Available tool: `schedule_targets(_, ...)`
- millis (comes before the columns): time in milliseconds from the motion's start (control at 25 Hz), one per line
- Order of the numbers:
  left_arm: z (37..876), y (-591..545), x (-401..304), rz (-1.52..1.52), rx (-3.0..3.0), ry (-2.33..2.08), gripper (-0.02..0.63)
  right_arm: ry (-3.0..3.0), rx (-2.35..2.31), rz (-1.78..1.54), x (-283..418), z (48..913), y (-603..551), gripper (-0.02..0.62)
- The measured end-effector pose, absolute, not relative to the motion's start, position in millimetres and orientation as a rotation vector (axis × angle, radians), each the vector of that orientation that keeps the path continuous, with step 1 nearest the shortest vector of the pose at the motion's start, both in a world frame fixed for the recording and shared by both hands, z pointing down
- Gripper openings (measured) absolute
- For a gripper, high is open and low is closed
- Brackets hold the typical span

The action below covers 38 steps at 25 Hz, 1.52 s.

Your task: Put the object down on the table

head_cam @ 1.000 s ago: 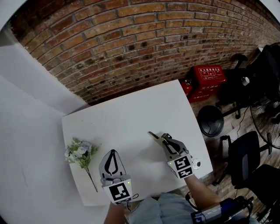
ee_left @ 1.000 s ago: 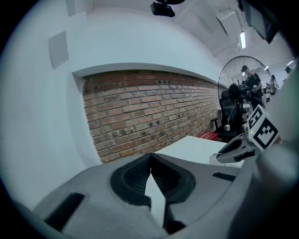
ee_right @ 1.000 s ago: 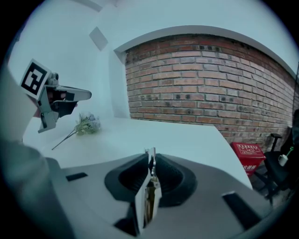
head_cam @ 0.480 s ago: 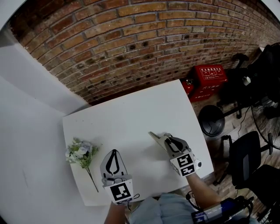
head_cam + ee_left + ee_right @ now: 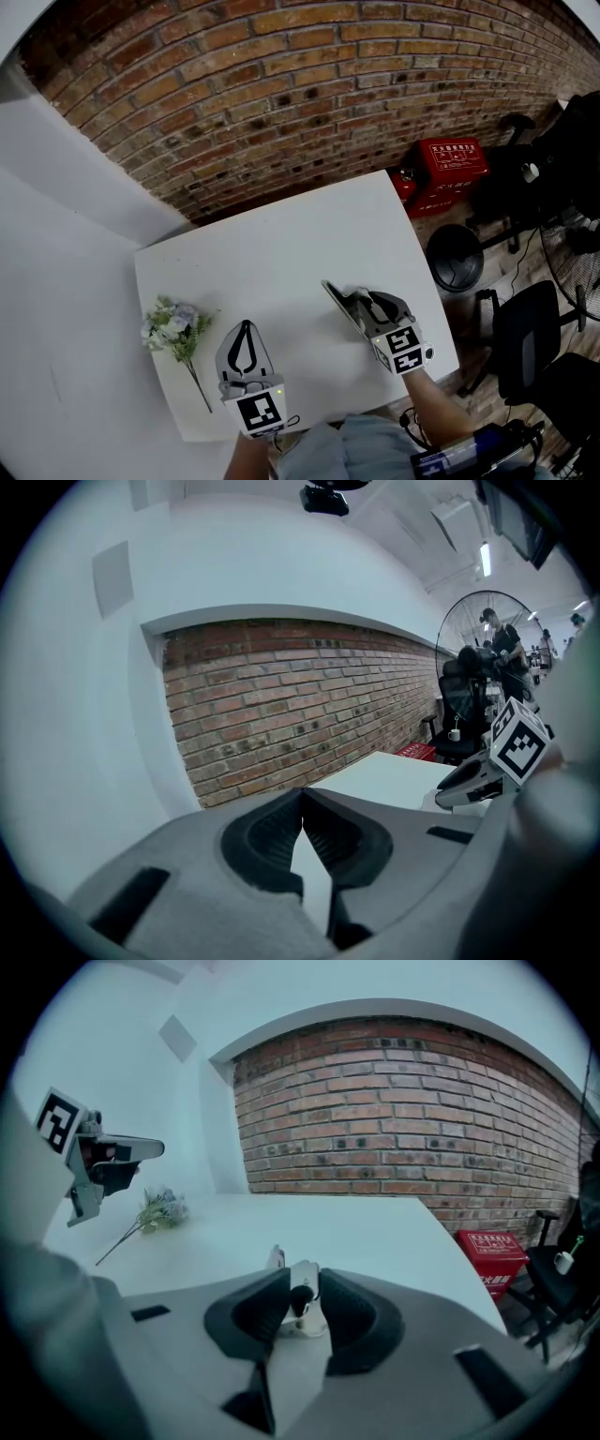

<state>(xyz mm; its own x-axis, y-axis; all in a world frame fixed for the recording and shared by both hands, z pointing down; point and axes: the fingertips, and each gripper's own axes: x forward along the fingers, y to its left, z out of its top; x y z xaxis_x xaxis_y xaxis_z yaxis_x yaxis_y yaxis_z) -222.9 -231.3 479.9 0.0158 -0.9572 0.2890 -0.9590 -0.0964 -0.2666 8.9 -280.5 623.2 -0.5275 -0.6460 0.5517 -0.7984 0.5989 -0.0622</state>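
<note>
Right tongs, lower right of frame, have just been opening. The pads stand clear of the small pale object, which lies between them on the white surface, apparently released. Left tongs are closed and empty, idling aside.

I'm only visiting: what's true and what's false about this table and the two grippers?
1. A bunch of flowers lies on the white table. True.
2. The left gripper has its jaws wide apart. False: they are together, with nothing between them.
3. The right gripper has nothing between its jaws. False: a small pale object sits between them, and they have just been opening.
4. The red box stands on the table. False: it stands off the table, by the wall.
5. That wall is brick. True.
</note>
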Motion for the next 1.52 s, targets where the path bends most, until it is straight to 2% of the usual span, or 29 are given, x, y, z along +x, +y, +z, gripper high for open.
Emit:
schedule_targets(880,462.4,-226.6,-216.9,0.604,2.256,-2.146,0.009,-2.381,1.173,0.350,7.7,594.9,-284.0,0.114)
schedule_targets(1160,432.2,-216.2,-208.7,0.556,2.267,-2.208,0.009,-2.495,1.226,0.256,1.7,528.8,-283.2,0.087)
schedule_targets(1520,351.7,-207.1,-205.9,0.365,2.239,-2.338,0.009,-2.695,1.276,0.024,-13.2,405.8,-273.6,0.009)
